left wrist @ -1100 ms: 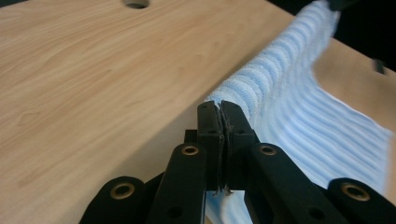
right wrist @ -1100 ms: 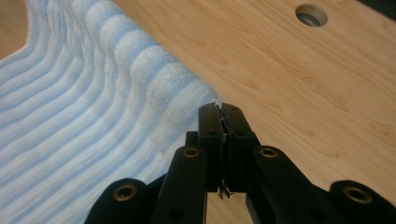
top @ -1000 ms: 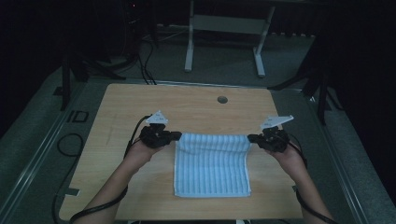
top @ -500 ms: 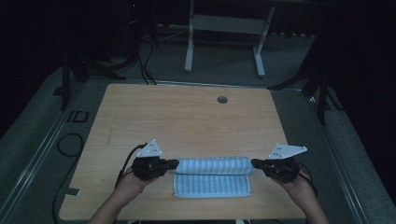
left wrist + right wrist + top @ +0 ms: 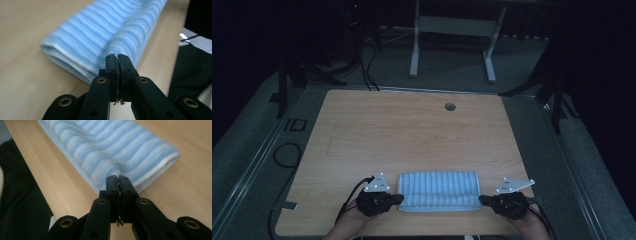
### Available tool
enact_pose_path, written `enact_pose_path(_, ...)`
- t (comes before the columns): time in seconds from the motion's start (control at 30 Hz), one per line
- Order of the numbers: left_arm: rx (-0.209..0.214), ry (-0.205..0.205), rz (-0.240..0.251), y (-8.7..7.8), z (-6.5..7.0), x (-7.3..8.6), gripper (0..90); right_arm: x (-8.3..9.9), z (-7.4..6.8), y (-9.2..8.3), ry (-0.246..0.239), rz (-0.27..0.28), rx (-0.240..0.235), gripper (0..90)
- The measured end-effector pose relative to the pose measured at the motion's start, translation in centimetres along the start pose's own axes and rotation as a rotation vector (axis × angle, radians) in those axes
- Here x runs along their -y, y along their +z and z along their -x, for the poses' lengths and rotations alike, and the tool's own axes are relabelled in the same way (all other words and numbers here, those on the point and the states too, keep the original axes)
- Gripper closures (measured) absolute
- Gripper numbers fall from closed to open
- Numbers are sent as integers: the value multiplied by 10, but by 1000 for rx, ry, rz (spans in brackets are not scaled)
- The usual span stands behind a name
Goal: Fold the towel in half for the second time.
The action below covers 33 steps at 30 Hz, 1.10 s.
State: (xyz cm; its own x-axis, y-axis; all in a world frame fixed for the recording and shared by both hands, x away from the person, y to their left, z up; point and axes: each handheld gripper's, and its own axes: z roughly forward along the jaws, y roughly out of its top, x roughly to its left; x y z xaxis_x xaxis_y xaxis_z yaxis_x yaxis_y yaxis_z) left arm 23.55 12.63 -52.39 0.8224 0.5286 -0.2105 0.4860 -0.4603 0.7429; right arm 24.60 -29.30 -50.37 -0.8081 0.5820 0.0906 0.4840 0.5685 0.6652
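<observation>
Nearest the person, at the front edge of the table (image 5: 362, 130), both grippers sit low over the wood. The left gripper (image 5: 398, 198) has its jaws fully closed on a corner of the blue striped towel (image 5: 439, 191); in the left gripper view the pads pinch a ridge of terry cloth (image 5: 125, 42) with no gap between them. The right gripper (image 5: 482, 200) is in the same condition: jaws clamped together on the opposite corner, with a small tuft of cloth (image 5: 116, 173) protruding above the tips.

Between the grippers, the towel lies folded into a narrow band parallel to the front edge, with the folded layers stacked and the held edge brought over the lower layers. Its near side lies close to the table's front edge.

Beyond the towel the tabletop is bare up to a round cable hole (image 5: 450, 106). Farther off, cables and a white frame stand (image 5: 452, 30) are on the floor.

Risks from this state:
- Uneven release. If one gripper opens before the other, the held edge may skew and the fold lines will misalign.
- Release above the surface. The upper layer may spring back or roll open.
- Snagging. Terry loops may catch on the pads as the jaws withdraw, dragging the band.
- Towel overhang. Further pull toward the person may take the band over the front edge.
</observation>
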Motion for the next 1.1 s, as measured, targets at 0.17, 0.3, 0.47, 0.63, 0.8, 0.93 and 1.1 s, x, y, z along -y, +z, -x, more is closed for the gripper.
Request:
enact_pose_path(0.17, 25, -22, 17, 0, 3, 9, 828, 14, -3, 7, 39, -32, -37, 775)
enact_pose_path(0.3, -3, -39, 59, -10, -3, 1, 700, 10, 0, -4, 50, 21, -32, 719)
enact_pose_path(0.47, 20, -19, 51, -7, -7, -10, 579, -8, -1, -5, -7, 23, 5, 678)
enact_pose_path(0.63, 33, 6, 16, 8, -1, -11, 557, -19, -2, 5, -31, 20, -1, 678)
enact_pose_path(0.8, 33, 18, -50, 22, -1, -2, 531, -12, -3, 26, -43, -22, -22, 660)
enact_pose_path(0.93, 11, 22, -97, 28, -1, 3, 531, 2, 1, 38, -37, -69, -19, 626)
enact_pose_path(1.1, -6, 39, -124, 30, 3, 3, 516, 8, 4, 33, -36, -62, 5, 567)
